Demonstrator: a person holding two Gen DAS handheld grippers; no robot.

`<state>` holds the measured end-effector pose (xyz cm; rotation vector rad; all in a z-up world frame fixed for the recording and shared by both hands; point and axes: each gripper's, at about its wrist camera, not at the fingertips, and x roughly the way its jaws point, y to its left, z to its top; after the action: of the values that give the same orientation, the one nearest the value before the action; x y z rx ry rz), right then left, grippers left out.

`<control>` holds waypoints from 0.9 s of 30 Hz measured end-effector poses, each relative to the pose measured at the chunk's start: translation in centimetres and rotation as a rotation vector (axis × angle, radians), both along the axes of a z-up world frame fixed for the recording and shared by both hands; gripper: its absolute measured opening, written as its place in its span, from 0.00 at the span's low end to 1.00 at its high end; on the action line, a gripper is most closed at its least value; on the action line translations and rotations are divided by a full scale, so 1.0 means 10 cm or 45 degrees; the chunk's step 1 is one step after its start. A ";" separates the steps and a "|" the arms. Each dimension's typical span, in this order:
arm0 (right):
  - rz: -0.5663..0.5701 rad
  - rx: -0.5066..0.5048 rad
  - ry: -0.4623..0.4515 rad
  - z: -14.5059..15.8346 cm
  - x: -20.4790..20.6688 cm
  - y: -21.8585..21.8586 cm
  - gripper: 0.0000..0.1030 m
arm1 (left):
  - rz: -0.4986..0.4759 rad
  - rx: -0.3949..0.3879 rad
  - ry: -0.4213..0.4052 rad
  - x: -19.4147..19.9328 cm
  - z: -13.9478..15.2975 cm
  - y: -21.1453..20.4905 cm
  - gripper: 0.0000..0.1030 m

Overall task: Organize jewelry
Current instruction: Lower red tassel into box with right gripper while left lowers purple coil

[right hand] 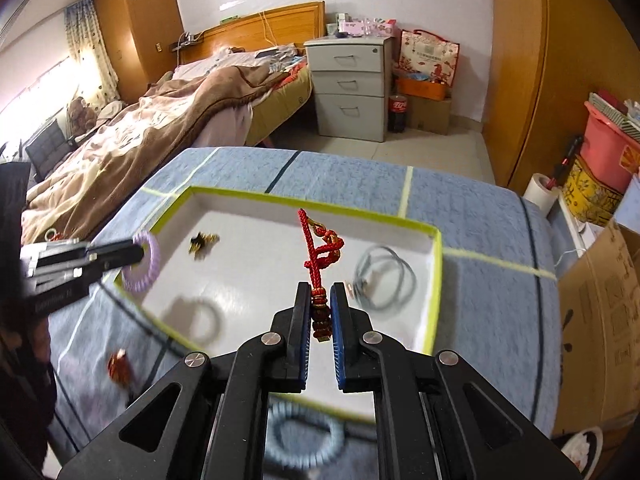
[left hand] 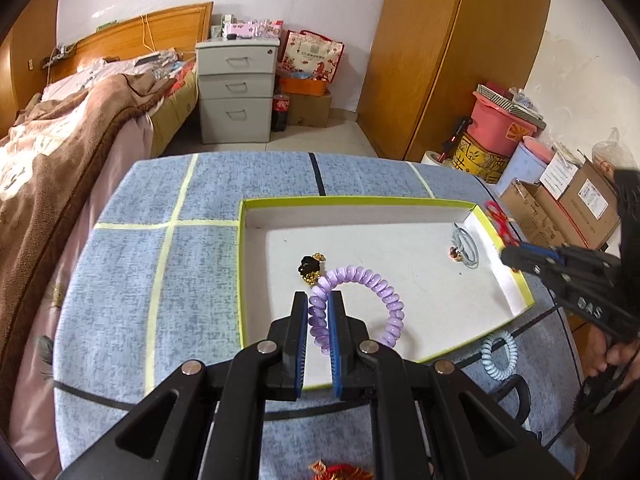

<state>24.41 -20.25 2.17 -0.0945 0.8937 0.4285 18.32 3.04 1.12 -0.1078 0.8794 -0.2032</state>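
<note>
Leftmost, the left gripper pinches a purple coil bracelet, pads pressed onto one side of the loop while the rest hangs free over the white tray near its left wall. Just beyond the loop, a black and gold charm lies on the tray floor, close enough that the dangling coil could drag it on release. Toward the tray's right corner a grey cord loop with a small bead rests against the wall. Right of that, the right gripper is clamped on the beaded lower end of a red knotted cord, the braided length standing up past the fingertips above the tray's middle. Off the tray, a pale blue coil bracelet sits on the blue tablecloth by the tray's near-right corner, and another red tassel piece lies on the cloth near the near-left corner; both not yet sorted. Risks, as I judge them: the springy purple coil may rebound and hop the low yellow-green rim if dropped from height; the red cord's braid could snag the grey loop if set down too far right; both tools working over one tray could collide or catch each other's dangling pieces.
</note>
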 end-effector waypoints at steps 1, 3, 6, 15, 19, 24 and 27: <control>-0.006 -0.002 0.012 -0.03 0.06 0.02 0.10 | 0.004 0.002 0.009 0.02 -0.02 0.00 0.10; 0.001 -0.009 0.026 -0.08 0.15 0.05 0.10 | 0.005 0.015 0.011 0.04 -0.05 -0.02 0.10; -0.001 -0.019 0.053 -0.16 0.24 0.10 0.10 | 0.008 0.020 0.038 0.10 -0.13 -0.04 0.10; 0.015 -0.058 0.115 -0.33 0.46 0.21 0.10 | 0.025 0.027 0.089 0.17 -0.28 -0.05 0.10; 0.014 -0.082 0.124 -0.39 0.47 0.22 0.10 | 0.028 0.027 0.110 0.20 -0.32 -0.05 0.10; 0.011 -0.096 0.138 -0.43 0.49 0.23 0.10 | 0.032 0.024 0.122 0.22 -0.36 -0.07 0.10; 0.013 -0.102 0.147 -0.45 0.49 0.23 0.10 | 0.038 0.010 0.118 0.21 -0.35 -0.07 0.11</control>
<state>29.28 -17.93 -2.36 -0.1492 1.0246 0.4105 20.40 2.38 -2.34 -0.1241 0.9704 -0.1677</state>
